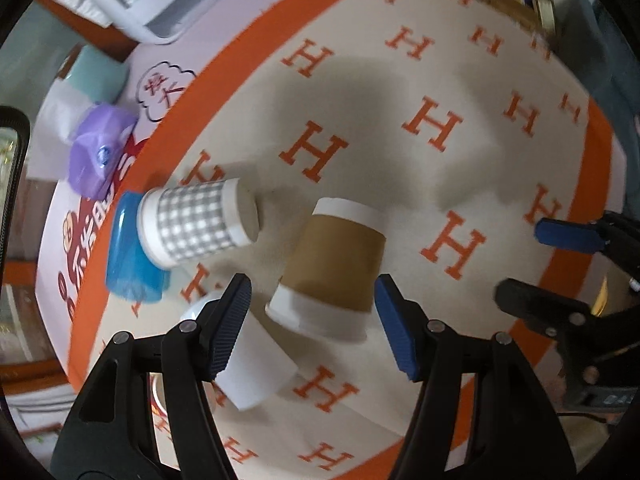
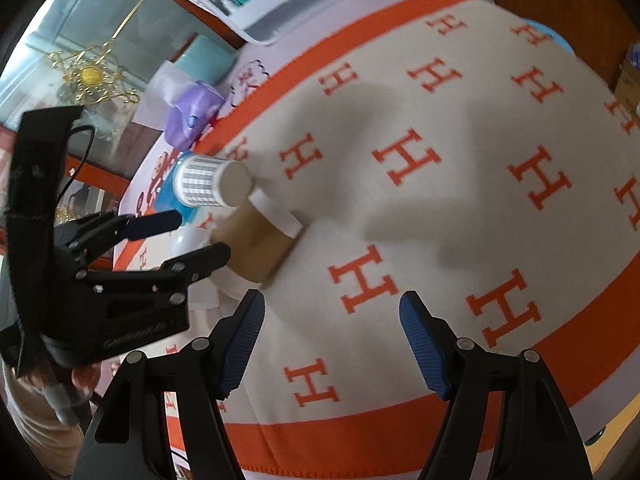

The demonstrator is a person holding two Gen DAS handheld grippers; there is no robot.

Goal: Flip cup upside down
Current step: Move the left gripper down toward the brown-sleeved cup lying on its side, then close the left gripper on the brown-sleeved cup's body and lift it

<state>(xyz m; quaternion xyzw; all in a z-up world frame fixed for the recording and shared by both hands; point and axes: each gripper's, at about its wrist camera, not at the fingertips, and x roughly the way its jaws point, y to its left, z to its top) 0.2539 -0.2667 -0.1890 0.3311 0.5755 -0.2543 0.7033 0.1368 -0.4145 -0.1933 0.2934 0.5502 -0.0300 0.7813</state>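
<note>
We hover the left gripper point(image 1: 314, 324), fingers spread wide and empty, around the brown cup point(image 1: 336, 264); next we must close and turn it, right gripper point(image 2: 332, 344) idle, open, empty.

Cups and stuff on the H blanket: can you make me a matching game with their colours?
Things:
1. cup between the left gripper's open fingers
2. cup near the blanket edge
3. crinkly pack
4. tray at the back

Colours:
A. purple
B. brown with white bands
C. white
D. grey and white checks

Pairs: 1-B (brown cup), 2-D, 3-A, 4-C
</note>
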